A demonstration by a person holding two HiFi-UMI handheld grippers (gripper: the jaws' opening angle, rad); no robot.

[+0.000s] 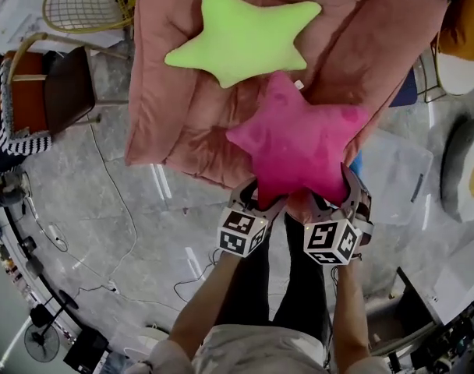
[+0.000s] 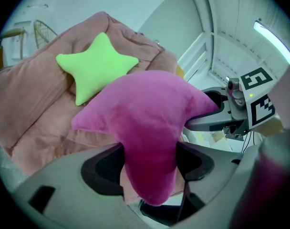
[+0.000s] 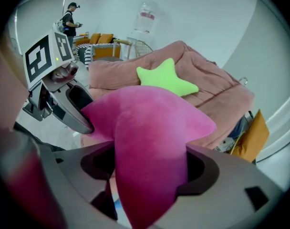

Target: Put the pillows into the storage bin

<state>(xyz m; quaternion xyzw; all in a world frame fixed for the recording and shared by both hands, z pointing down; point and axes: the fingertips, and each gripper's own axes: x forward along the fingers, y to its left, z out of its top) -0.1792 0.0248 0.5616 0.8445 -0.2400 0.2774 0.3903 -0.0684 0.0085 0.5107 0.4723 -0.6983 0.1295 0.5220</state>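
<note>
Magenta pillow point(image 1: 299, 142) in left gripper point(image 2: 150, 162), right gripper point(image 3: 150, 168)

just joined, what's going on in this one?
A person holds a gripper in each hand. The left gripper and the right gripper are both closed on the magenta star pillow, each with its fingers on a different arm of the star, at the front edge of the pink sofa. The green star pillow lies untouched on the sofa. I can't clearly pick out a storage bin.
</note>
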